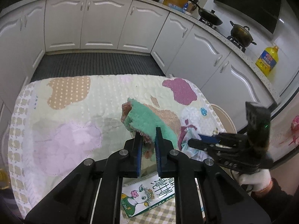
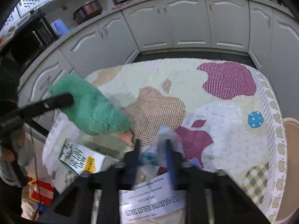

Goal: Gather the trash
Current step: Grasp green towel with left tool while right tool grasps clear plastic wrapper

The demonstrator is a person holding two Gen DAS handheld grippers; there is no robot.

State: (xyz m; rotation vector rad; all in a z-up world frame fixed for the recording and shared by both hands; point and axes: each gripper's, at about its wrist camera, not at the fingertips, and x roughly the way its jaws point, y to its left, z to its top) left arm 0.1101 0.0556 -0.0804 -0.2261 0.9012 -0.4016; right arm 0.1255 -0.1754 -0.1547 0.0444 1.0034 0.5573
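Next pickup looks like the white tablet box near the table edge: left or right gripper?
Right, probably. The right gripper hangs just above the tablet box and crumpled wrapper, apparently gripping nothing. The left gripper is shut on the green cloth.

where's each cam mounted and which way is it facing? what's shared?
Left wrist: on the left gripper, looking forward across the table toward the stove; shows the right gripper and gloved hand.
Right wrist: on the right gripper, facing the white cabinets; the left gripper's finger enters left.
Shared: green cloth, milk carton, table.
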